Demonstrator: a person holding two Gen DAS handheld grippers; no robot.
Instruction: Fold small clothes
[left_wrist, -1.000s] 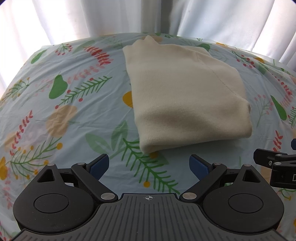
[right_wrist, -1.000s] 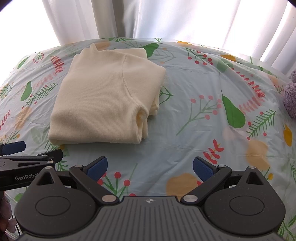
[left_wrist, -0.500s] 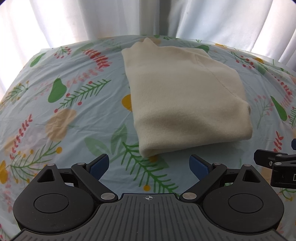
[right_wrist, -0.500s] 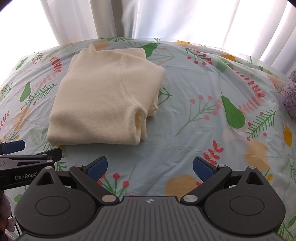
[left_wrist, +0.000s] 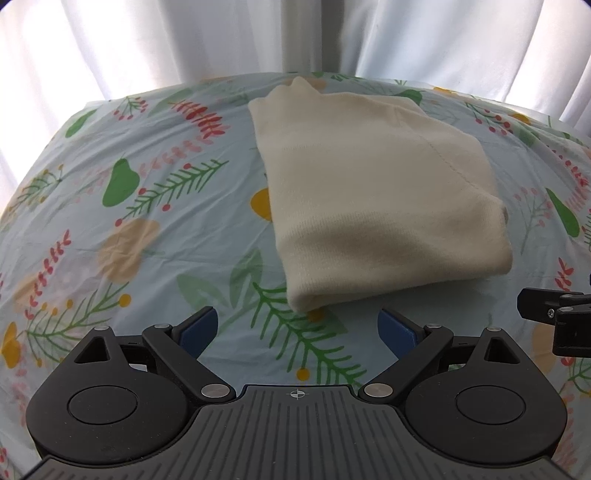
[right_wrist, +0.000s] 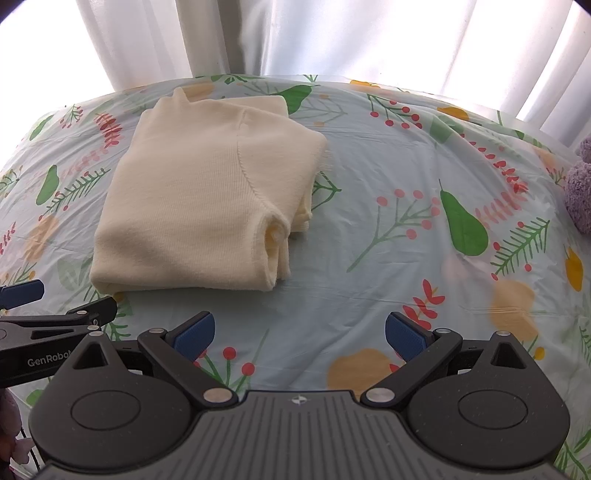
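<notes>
Cream sweater (left_wrist: 373, 199) folded into a thick rectangle on the floral sheet (left_wrist: 122, 229), long axis running away toward the white curtains (left_wrist: 184, 37), rounded fold edge nearest. Sits straight ahead of the left gripper (left_wrist: 298, 328), near corner just beyond its blue pads; lies ahead and to the left of the right gripper (right_wrist: 300, 332), with the layered open side (right_wrist: 277, 240) turned toward that gripper. Left gripper nearer, by the look of it. Both spread wide, holding nothing, apart from the cloth. Purple fluffy thing (right_wrist: 580, 192) at the far right edge, well apart. Looks folded already; any further fold probably starts by reaching forward to the near edge.
</notes>
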